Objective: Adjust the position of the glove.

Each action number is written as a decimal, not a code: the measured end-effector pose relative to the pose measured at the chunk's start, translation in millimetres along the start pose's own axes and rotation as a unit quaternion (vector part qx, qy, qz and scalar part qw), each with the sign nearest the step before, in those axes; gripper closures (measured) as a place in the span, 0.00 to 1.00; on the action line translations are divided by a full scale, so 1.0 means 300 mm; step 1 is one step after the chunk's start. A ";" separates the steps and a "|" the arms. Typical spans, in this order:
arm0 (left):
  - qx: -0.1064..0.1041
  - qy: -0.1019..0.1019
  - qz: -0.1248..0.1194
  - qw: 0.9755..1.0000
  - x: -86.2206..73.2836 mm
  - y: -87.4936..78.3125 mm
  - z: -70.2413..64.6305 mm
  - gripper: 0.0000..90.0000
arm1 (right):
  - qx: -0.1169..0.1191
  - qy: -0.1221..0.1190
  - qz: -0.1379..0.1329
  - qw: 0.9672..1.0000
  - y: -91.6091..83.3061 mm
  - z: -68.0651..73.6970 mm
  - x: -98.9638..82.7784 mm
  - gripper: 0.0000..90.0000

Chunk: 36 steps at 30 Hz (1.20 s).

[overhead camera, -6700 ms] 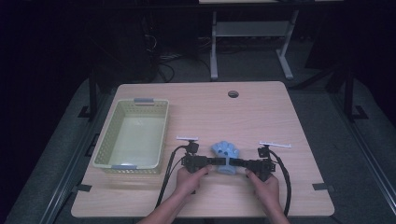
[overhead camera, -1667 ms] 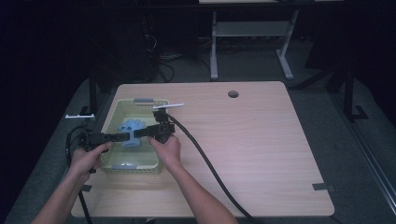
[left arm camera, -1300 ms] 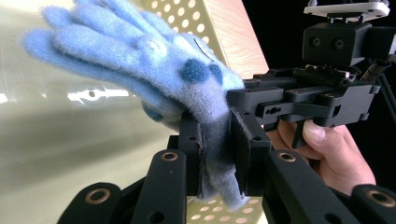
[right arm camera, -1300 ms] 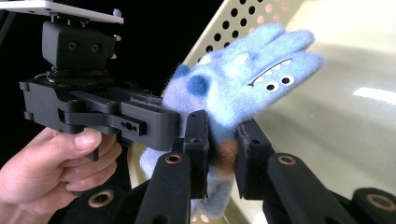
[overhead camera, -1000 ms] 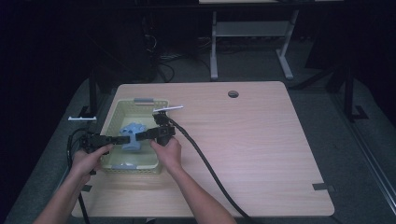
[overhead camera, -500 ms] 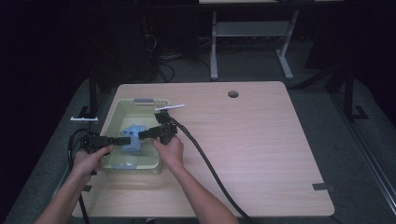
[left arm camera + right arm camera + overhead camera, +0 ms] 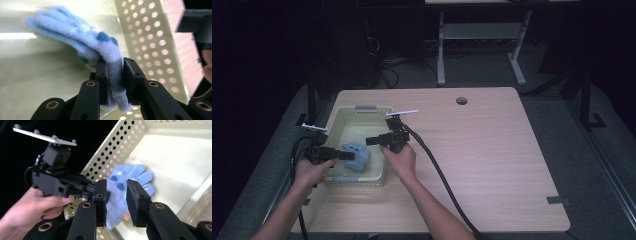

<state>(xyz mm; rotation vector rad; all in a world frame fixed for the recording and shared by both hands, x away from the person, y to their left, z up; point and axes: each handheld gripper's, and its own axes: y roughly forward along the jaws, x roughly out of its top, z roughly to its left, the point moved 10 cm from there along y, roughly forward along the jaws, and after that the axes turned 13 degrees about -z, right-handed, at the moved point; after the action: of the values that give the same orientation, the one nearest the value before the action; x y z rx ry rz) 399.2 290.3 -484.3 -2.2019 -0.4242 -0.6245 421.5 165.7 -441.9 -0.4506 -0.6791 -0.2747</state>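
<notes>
A light blue glove point(image 7: 356, 156) with darker blue dots lies in the pale green perforated basket point(image 7: 362, 109) at the table's left. My left gripper point(image 7: 343, 156) reaches in over the basket's left wall and is shut on the glove's cuff point(image 7: 115, 82); the glove's fingers point(image 7: 57, 23) rest on the basket floor. My right gripper point(image 7: 371, 141) hovers over the basket's right side, open, with nothing between its jaws. In the right gripper view the glove point(image 7: 130, 177) lies beyond the open right gripper point(image 7: 116, 192), and the left gripper point(image 7: 62, 182) sits at the basket wall.
The basket takes up the left end of the wooden table point(image 7: 492, 150). A thick black cable point(image 7: 437, 170) trails from the right gripper across the table's front. A round hole point(image 7: 461, 100) sits near the far edge. Desk legs stand on the dark floor behind.
Both grippers carried the glove from the table's middle into the basket. The right gripper has now let go and pulled back to the right; the glove has sunk lower in the basket.
</notes>
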 end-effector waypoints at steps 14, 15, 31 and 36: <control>0.095 0.021 0.024 0.995 -0.009 0.014 0.043 0.69 | 0.016 -0.003 -0.021 1.000 -0.088 0.022 0.036 0.77; 0.099 0.024 0.023 0.995 -0.007 0.009 0.049 0.67 | 0.017 -0.005 -0.023 1.000 -0.097 0.022 0.037 0.77; 0.092 0.025 0.004 0.995 0.026 0.010 0.030 0.74 | 0.009 0.003 -0.032 0.999 -0.179 -0.020 0.051 0.76; 0.112 0.023 0.032 0.993 0.013 0.042 0.054 0.76 | 0.008 -0.002 -0.035 0.999 -0.188 -0.031 0.050 0.75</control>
<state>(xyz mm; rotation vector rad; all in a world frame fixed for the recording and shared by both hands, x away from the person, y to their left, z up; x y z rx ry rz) 413.5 295.3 -498.9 -1.9766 -0.3776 -0.5637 416.1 110.6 -421.0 -0.4115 -0.7007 -0.3347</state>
